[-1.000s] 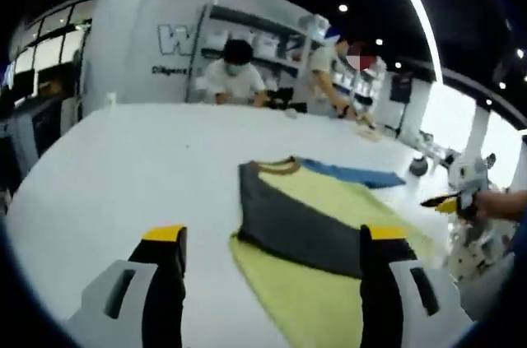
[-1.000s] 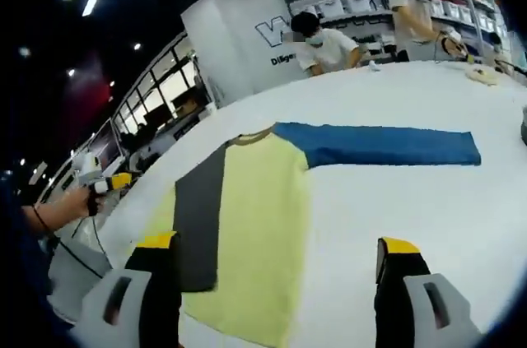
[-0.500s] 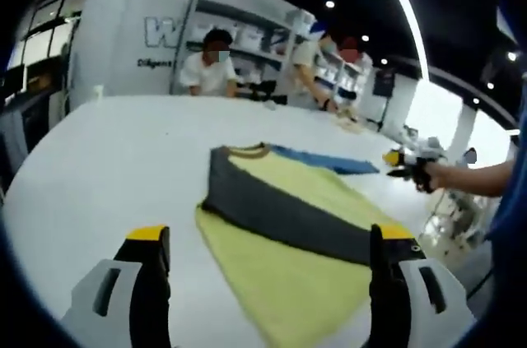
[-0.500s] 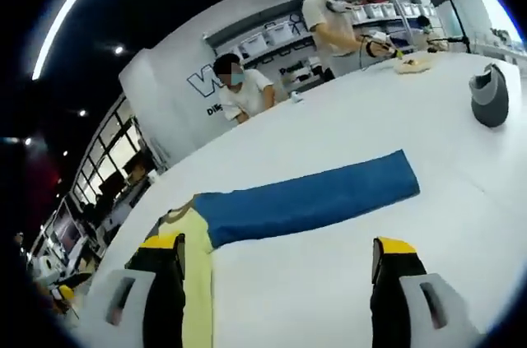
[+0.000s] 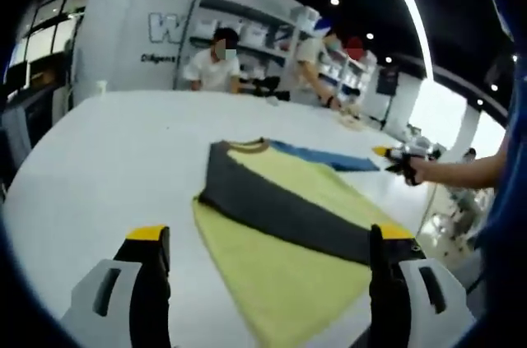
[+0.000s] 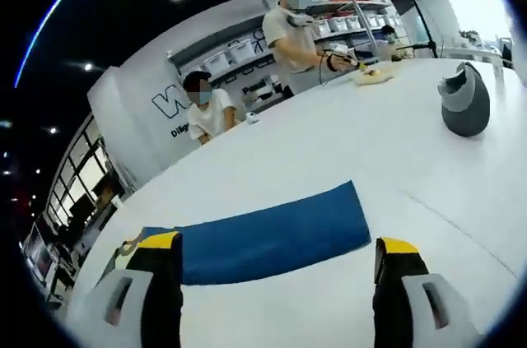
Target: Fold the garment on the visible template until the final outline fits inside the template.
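Left gripper view: the left gripper (image 5: 268, 241) is held above the white table (image 5: 107, 159) with its two yellow-tipped jaws spread wide apart and nothing between them. Beyond the jaws, the garment (image 5: 284, 229) lies flat on the table top, toward the table's near edge. Its yellow body faces up; a dark grey sleeve (image 5: 272, 208) is folded diagonally across the body; the tan collar (image 5: 247, 145) points toward the table's far side. A blue sleeve (image 5: 325, 156) extends from the collar region toward the table's right-hand edge. At that edge, a hand (image 5: 420, 169) holds the right gripper (image 5: 387, 151) in the air, beside the garment and apart from it; whether its jaws are parted cannot be told from this view.

Right gripper view: the right gripper (image 6: 276, 253) hovers with its jaws wide apart, gripping nothing. The blue sleeve (image 6: 276, 233) lies stretched out flat on the table (image 6: 395, 159) just beyond the jaw tips, untouched. The collar (image 6: 130, 244) shows at the sleeve's left end, partly behind the left jaw. A grey rounded object (image 6: 464, 101) stands well apart from the sleeve, toward the table's far right side.

Background: two people stand at the table's far edge, in front of shelving with white boxes (image 6: 247, 48).
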`<state>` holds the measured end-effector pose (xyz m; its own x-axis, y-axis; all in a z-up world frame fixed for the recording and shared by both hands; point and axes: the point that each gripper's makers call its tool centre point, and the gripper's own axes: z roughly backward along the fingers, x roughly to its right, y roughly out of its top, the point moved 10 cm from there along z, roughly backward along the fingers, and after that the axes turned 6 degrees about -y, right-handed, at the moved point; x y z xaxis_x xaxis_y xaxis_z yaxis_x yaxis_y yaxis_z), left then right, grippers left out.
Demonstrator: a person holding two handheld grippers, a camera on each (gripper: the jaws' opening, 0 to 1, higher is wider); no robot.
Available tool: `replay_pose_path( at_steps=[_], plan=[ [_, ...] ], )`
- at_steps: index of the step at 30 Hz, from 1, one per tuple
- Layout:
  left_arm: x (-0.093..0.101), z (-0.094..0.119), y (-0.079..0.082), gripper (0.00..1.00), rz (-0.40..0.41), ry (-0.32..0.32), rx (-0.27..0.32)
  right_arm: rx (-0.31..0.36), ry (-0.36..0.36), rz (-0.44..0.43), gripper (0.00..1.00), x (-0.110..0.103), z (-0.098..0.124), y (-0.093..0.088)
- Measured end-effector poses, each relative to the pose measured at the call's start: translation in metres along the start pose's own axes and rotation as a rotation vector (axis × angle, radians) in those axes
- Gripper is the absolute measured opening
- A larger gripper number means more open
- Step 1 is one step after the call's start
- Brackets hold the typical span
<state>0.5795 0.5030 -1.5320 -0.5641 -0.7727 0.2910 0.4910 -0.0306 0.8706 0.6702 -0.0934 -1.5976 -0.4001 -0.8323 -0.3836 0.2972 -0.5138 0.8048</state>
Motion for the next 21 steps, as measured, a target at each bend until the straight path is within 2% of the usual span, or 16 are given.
replay_pose_path(
  at_steps=[1,6,10,14,21],
  plan=[
    [0.000,0.000,0.000,0.99,0.000,0.000,-0.003,-0.001,-0.009,-0.026,0.95,0.007,-0.007,0.001],
    [-0.006,-0.003,-0.004,0.99,0.009,0.000,-0.022,-0.004,-0.018,-0.086,0.92,0.010,-0.014,0.002],
    [-0.009,-0.006,-0.006,0.99,0.005,0.000,-0.033,0.012,-0.022,-0.121,0.86,0.016,-0.021,-0.006],
    [-0.011,-0.006,-0.005,0.98,-0.005,0.000,-0.036,0.027,0.010,-0.179,0.85,0.012,-0.023,-0.001],
    [-0.012,-0.006,-0.006,0.97,-0.008,0.000,-0.048,0.001,0.068,-0.168,0.79,0.001,-0.028,-0.006]
  ],
)
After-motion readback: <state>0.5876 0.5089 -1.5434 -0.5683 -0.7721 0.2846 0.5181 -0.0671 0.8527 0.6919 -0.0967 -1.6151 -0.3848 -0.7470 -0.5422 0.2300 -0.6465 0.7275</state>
